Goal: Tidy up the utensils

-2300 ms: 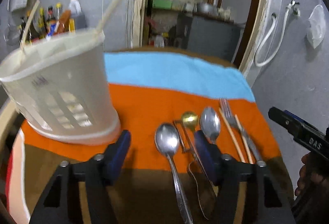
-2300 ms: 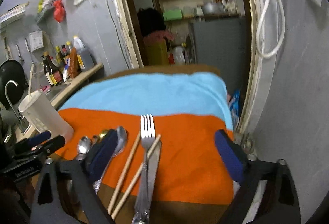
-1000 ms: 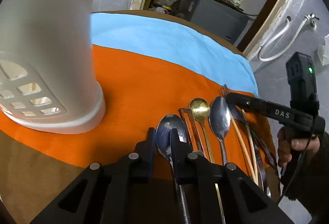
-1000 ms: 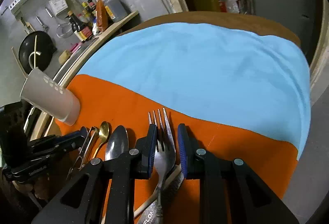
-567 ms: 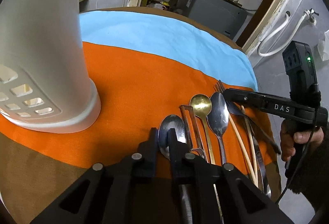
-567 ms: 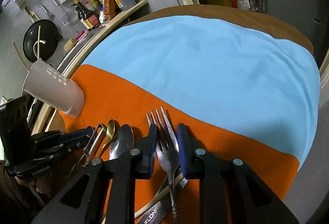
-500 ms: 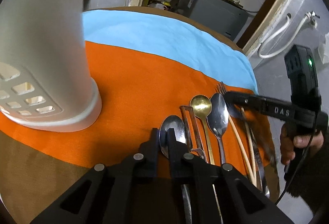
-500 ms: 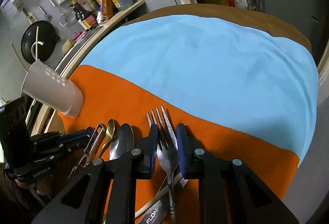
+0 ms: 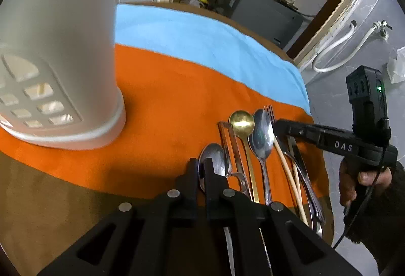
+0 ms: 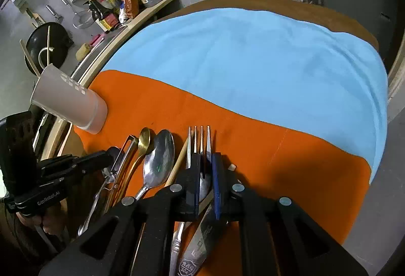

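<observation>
Two utensils are being gripped together near the worktop's front edge: the left gripper (image 9: 201,171) has closed on a spoon (image 9: 214,158), the right gripper (image 10: 205,171) on a fork (image 10: 200,142); lifting toward the white holder (image 9: 58,53) is judged next

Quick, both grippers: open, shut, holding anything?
Left gripper: closed on the leftmost spoon.
Right gripper: jaws just closing around the fork; seems gripped.
</observation>
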A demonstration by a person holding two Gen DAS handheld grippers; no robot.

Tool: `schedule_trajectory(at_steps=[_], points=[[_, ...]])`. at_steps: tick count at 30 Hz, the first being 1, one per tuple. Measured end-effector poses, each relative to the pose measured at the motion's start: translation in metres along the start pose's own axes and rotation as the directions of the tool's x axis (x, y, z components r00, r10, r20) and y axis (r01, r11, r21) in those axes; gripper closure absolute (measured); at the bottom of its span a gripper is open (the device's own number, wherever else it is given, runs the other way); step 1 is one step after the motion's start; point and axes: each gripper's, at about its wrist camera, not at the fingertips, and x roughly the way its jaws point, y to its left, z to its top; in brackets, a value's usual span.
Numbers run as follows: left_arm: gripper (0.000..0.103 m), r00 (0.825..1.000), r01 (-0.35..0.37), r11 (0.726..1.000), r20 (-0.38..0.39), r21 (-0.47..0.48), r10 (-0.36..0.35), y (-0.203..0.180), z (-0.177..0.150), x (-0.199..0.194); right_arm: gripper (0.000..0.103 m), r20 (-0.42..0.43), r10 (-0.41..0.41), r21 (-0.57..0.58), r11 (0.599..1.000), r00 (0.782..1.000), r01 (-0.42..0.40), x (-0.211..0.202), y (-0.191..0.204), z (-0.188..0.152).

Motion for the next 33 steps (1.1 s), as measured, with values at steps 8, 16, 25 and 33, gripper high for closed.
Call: schedule_trajectory(at_steps=[8, 16, 25, 33], points=[[0.097, 1.000, 0.013, 1.000, -0.013, -0.009, -0.014, 0.002, 0.000, 0.003, 0.088, -0.017, 0.037, -0.040, 0.998, 0.999, -0.038, 0.001, -0.004, 0.006], [0.096, 1.000, 0.013, 1.000, -0.027, -0.005, -0.013, 0.002, 0.003, 0.005, 0.077, -0.036, 0.059, -0.091, 0.994, 0.998, -0.062, 0.004, 0.001, 0.019], [0.097, 0.999, -0.004, 1.000, -0.041, 0.020, 0.005, -0.006, 0.005, 0.007, 0.085, -0.021, 0.085, -0.024, 0.996, 0.996, -0.086, 0.003, -0.005, 0.012], [0.100, 1.000, -0.003, 1.000, -0.018, 0.007, 0.004, -0.007, 0.002, -0.003, 0.101, 0.045, 0.121, 0.129, 0.984, 0.992, -0.126, -0.012, -0.008, -0.009]])
